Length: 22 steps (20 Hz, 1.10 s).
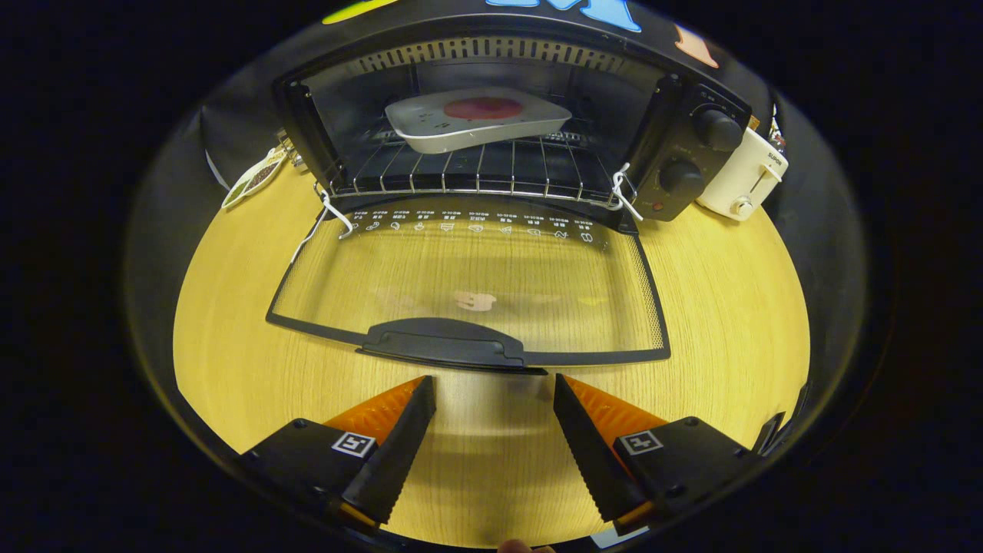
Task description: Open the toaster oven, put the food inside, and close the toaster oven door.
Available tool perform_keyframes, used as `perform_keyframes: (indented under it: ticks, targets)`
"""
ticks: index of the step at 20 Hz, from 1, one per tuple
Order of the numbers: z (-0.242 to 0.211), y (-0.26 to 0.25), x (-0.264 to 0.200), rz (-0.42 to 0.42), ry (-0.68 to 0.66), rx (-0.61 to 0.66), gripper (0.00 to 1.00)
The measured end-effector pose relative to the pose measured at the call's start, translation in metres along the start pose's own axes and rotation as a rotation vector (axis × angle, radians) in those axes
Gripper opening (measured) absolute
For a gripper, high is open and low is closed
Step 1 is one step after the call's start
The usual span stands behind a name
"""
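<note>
The toaster oven (491, 123) stands at the back edge of the wooden table (729, 307), and its glass door (468, 284) lies folded all the way down, flat over the table top. Inside, a white dish (468, 127) with a round reddish piece of food (482, 108) rests on the wire rack (476, 173), set toward the middle of the cavity. A small white toaster (743, 180) sits just beside the oven's knob panel, near the back right corner.

The gripper (495, 392) is released: its fingers are spread apart with nothing between them, and they hover over bare table just short of the door handle (445, 342), which lies ahead and slightly to the left.

Judging by this, opening and loading are done, and closing the door is the step in hand. The next move calls for getting the fingers under or around the handle at the door's front edge, then swinging the door up and back until it meets the oven's frame.
</note>
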<state>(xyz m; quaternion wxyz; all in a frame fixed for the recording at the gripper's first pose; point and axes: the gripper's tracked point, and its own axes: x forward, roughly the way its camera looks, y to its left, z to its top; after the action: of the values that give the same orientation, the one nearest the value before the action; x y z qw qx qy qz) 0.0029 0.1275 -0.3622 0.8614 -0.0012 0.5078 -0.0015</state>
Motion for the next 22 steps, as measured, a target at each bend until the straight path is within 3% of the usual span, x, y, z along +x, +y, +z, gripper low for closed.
perform_keyframes:
  ticks: [11, 16, 22]
  targets:
    - [0.014, 0.002, -0.012, -0.01, -0.054, -0.04, 0.98]
    - [0.021, 0.012, -0.039, 0.026, -0.084, 0.03, 0.98]
    - [0.078, 0.019, -0.094, 0.074, -0.322, 0.047, 0.98]
